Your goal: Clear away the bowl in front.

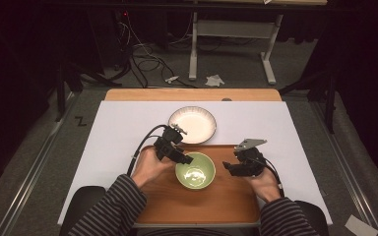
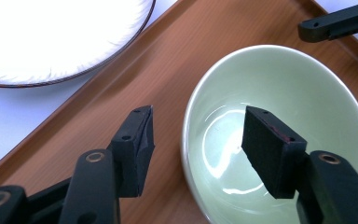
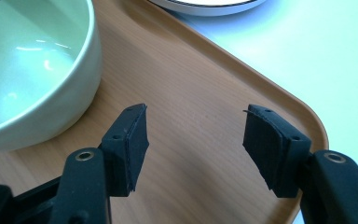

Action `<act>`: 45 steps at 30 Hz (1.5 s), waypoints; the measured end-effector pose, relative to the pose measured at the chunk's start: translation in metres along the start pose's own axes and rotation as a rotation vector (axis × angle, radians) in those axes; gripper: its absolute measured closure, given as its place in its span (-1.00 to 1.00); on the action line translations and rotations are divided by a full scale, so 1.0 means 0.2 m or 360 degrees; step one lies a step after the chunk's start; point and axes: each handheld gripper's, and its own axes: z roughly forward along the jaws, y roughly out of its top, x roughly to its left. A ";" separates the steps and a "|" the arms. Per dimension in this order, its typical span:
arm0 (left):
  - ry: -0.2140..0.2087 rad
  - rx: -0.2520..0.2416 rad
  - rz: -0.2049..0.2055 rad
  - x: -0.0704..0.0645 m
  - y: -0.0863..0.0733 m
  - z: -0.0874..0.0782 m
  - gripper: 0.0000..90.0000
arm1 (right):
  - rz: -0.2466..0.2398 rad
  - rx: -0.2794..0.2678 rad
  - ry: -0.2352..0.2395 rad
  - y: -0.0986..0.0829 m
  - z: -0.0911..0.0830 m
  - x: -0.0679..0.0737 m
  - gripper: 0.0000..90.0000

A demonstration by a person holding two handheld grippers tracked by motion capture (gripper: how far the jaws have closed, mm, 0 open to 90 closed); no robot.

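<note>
1. High view: the left gripper (image 1: 187,158) meets the near-left rim of the green bowl (image 1: 195,170) on the wooden tray (image 1: 197,206); the right gripper (image 1: 227,166) waits just beside it. A white plate (image 1: 192,124) lies beyond.
2. Left gripper view: jaws wide, straddling the bowl's (image 2: 279,116) rim, one inside, one outside.
3. Right gripper view: jaws wide over bare tray (image 3: 191,112), bowl (image 3: 32,70) to one side.

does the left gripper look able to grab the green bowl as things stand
Probably yes. The left gripper is open with its fingers either side of the green bowl rim, one inside and one outside over the wooden tray. Nothing sits between them and the rim.
</note>
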 end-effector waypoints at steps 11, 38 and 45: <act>-0.0012 -0.0035 -0.0017 0.00 0.00 -0.04 -0.05 | 0.0004 0.0001 -0.0005 0.00 0.00 0.00 -0.08; 0.0031 -0.0123 -0.0111 0.05 -0.05 -0.17 -0.05 | 0.0003 0.0003 0.0001 0.00 0.00 0.00 -0.08; 0.0050 -0.0146 -0.0144 0.07 -0.07 -0.19 -0.06 | 0.0003 0.0003 0.0000 0.00 0.00 0.00 -0.08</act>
